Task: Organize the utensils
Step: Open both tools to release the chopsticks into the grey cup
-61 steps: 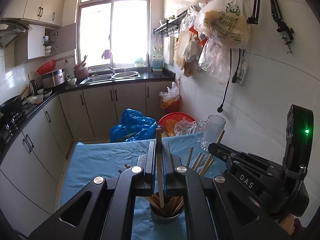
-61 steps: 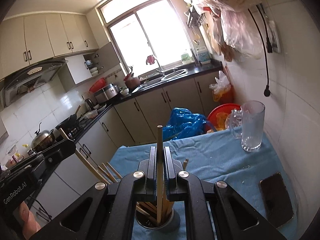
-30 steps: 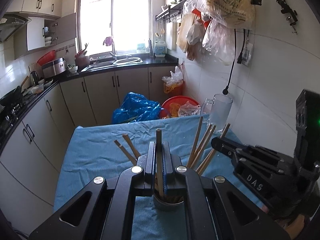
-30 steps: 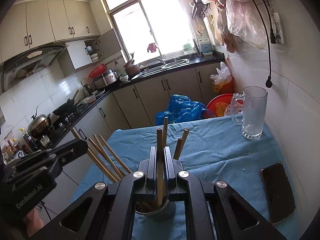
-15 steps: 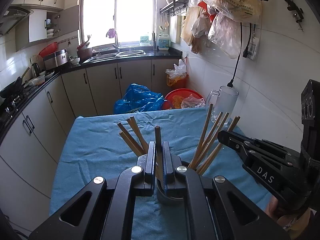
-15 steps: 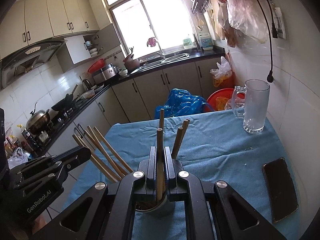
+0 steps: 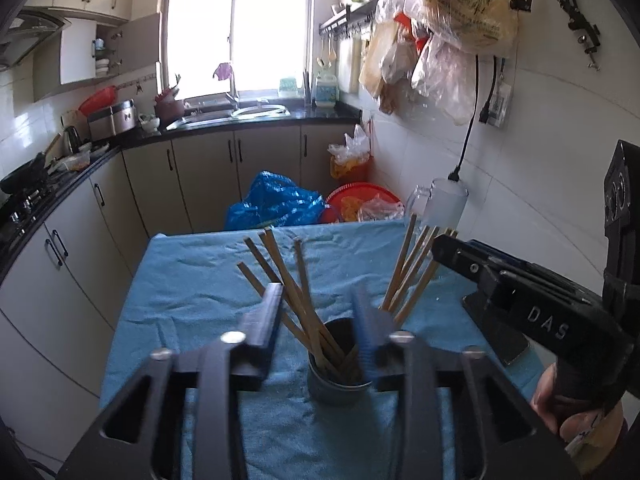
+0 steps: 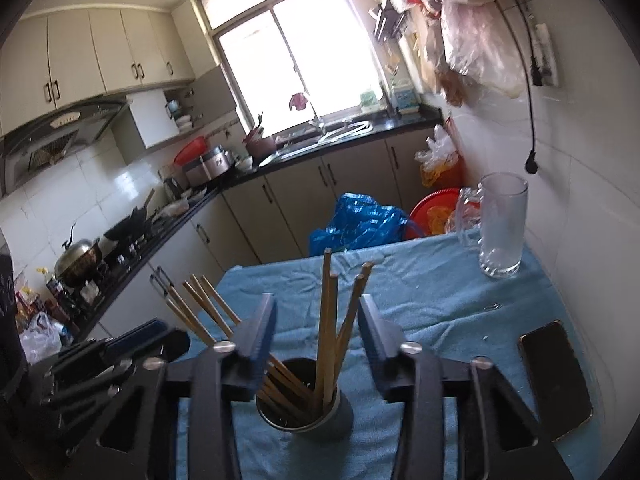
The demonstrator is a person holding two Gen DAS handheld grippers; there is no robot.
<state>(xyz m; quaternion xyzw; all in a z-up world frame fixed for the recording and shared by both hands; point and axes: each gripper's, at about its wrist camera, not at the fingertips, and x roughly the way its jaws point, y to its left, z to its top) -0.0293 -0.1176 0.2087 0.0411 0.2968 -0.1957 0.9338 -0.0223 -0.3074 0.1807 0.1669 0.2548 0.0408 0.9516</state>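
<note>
Your wooden chopsticks all stand in the round grey metal cup on the blue-towelled bench. Both left tongs and right tongs have just been opening and grip nothing. No loose utensils show; sorting looks finished.

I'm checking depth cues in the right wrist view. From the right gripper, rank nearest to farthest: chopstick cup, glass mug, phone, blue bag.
From the right gripper:
1. chopstick cup, just below its open jaws.
2. phone, on the cloth to the right.
3. glass mug, far right corner of the table.
4. blue bag, on the floor beyond the table.
</note>
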